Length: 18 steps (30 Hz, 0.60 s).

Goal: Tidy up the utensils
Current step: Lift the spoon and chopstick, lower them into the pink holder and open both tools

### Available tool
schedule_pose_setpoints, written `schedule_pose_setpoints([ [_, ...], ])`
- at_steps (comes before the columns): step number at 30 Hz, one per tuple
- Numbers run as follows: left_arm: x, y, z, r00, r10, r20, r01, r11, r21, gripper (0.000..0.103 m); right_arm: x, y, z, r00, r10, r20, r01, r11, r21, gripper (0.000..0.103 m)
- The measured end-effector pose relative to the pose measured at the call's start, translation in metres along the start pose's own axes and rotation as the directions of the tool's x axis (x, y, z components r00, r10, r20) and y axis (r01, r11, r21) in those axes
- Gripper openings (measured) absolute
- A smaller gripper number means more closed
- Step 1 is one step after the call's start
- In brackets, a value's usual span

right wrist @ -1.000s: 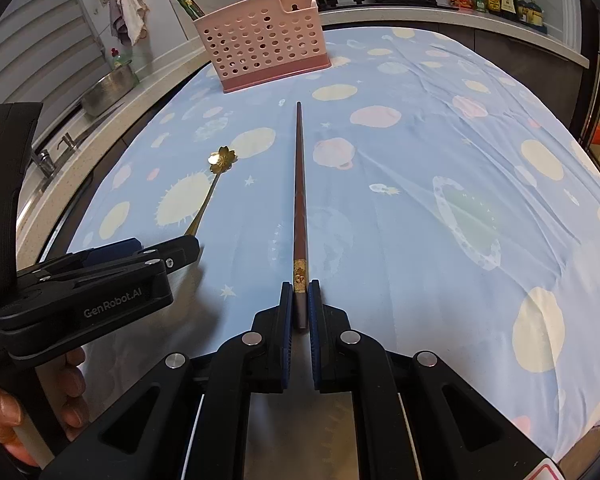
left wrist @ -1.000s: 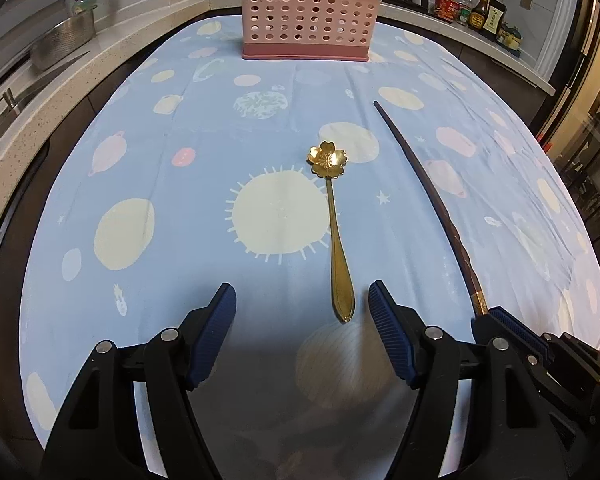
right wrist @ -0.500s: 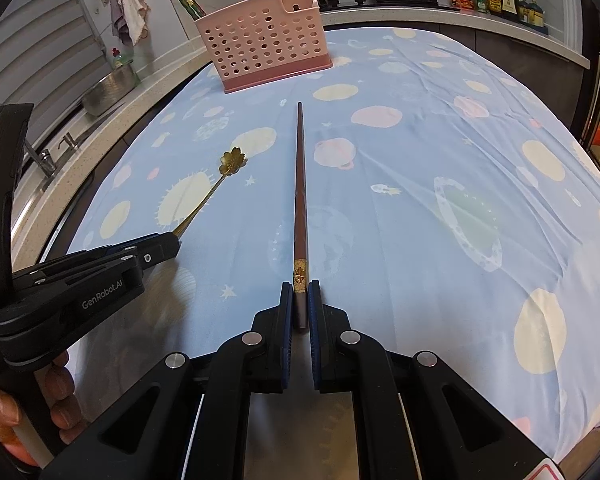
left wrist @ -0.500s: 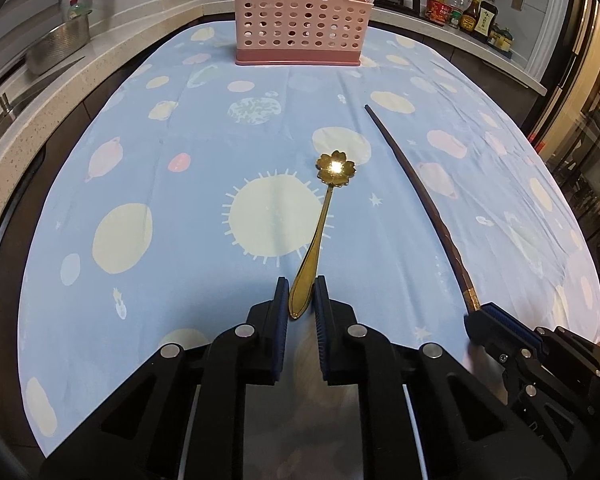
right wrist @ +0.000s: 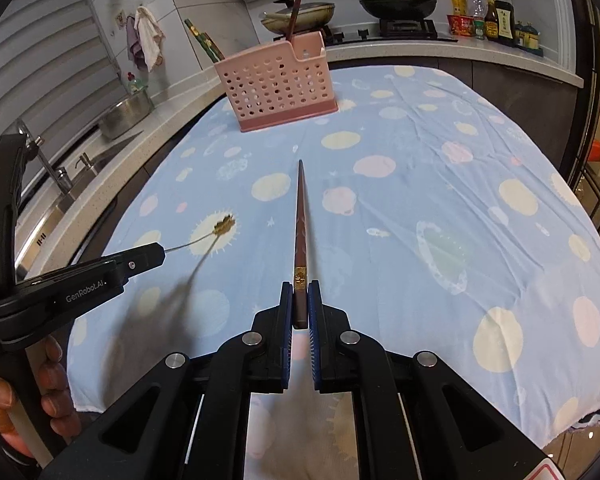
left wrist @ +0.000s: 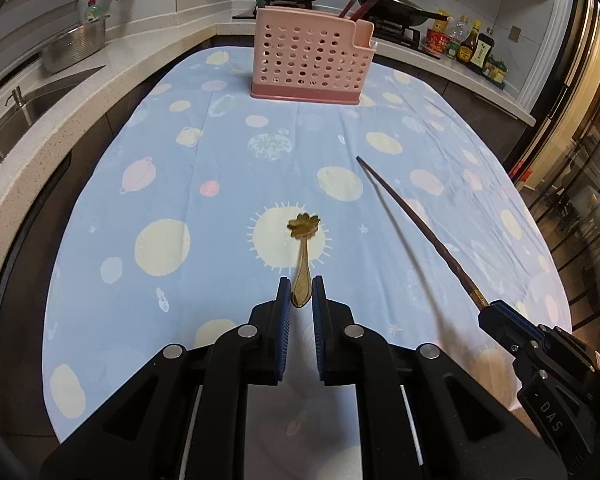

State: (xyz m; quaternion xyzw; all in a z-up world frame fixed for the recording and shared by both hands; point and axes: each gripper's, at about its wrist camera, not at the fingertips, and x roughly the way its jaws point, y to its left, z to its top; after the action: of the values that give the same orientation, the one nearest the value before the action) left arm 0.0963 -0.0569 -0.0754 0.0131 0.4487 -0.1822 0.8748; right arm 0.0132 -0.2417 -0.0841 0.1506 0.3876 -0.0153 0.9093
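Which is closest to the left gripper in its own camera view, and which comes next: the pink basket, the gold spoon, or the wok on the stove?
1. Gold spoon: clamped in the left gripper.
2. Pink basket: table's far end.
3. Wok: behind it, on the stove.

Utensils and kitchen things, counted

One gold spoon (left wrist: pixel 303 256), one dark chopstick (right wrist: pixel 300 224), one pink holder (left wrist: pixel 310 60) with several sticks in it, too crowded to count. Two claws, left (left wrist: pixel 301 294) and right (right wrist: pixel 299 300). Two pans on the stove (right wrist: pixel 400 4), one steel bowl (right wrist: pixel 126 116), one cloth-covered surface (right wrist: pixel 480 160).
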Motion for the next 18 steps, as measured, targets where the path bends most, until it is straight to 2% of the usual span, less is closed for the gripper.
schedule_pose_setpoints([
  [5, -0.025, 0.002, 0.014, 0.999, -0.020, 0.051, 0.020, 1.000, -0.014, 0.008, -0.028, 0.001, 0.023, 0.996, 0.021, 0.087, -0.023, 1.000, 0.018, 0.007],
  [6, -0.029, 0.002, 0.017, 0.998, -0.023, 0.061, 0.024, 1.000, -0.015, 0.007, -0.033, 0.001, 0.028, 0.994, 0.025, 0.104, -0.027, 0.999, 0.019, 0.007],
  [7, -0.034, 0.003, 0.021, 0.997, -0.026, 0.072, 0.028, 0.999, -0.016, 0.001, -0.038, 0.002, 0.032, 0.992, 0.030, 0.121, -0.033, 0.999, 0.020, 0.007],
  [18, -0.057, 0.008, 0.049, 0.991, -0.021, 0.132, 0.023, 1.000, -0.008, 0.001, -0.071, 0.014, 0.079, 0.967, 0.076, 0.242, -0.080, 0.997, 0.007, 0.007],
])
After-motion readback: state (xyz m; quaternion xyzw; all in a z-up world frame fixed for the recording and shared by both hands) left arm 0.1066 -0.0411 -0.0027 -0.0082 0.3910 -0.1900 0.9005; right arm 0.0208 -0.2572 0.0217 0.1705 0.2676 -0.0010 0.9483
